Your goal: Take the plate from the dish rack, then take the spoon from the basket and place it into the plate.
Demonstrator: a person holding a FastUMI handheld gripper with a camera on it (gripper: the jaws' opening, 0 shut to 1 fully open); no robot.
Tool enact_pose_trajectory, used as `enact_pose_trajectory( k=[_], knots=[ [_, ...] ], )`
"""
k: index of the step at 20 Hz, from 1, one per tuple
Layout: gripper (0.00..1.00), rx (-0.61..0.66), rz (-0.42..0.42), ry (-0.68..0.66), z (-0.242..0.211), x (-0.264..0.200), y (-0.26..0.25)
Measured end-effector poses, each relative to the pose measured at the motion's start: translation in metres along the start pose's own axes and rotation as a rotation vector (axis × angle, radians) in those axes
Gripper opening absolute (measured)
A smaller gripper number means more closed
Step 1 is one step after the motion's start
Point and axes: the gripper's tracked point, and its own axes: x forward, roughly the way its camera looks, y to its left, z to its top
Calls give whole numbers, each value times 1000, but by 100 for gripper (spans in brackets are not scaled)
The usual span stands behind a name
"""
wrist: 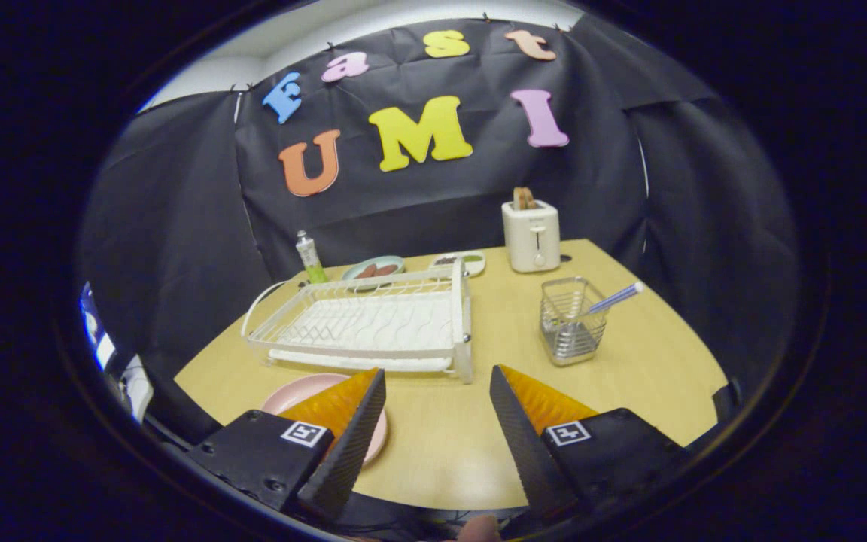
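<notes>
Gripper [437, 384] spread and empty, plate [299, 393] already on table [629, 361] under left finger; risk of tipping basket [570, 320] while pulling out slanted spoon [616, 299].

Toaster [530, 235], green tube [311, 258], 2 small dishes [373, 269] at table [441, 429] back.

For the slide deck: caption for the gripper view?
Open fingers above table; pink plate already out of rack; spoon in basket.

Pink plate [299, 391] flat on table before white dish rack [373, 324], spoon [614, 299] leaning in wire basket [569, 322]
</notes>
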Motion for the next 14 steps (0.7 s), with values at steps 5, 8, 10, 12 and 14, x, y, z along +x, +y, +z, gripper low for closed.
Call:
enact_pose_trajectory(
  k=[5, 8, 10, 12, 14],
  knots=[
    [91, -61, -73, -154, 17, -14, -47],
    [91, -77, -98, -192, 18, -12, -77],
    [91, -50, -99, -190, 14, -1, -99],
    [91, -29, -121, -186, 11, 16, -128],
    [91, -16, -135, -184, 10, 35, -149]
  ],
)
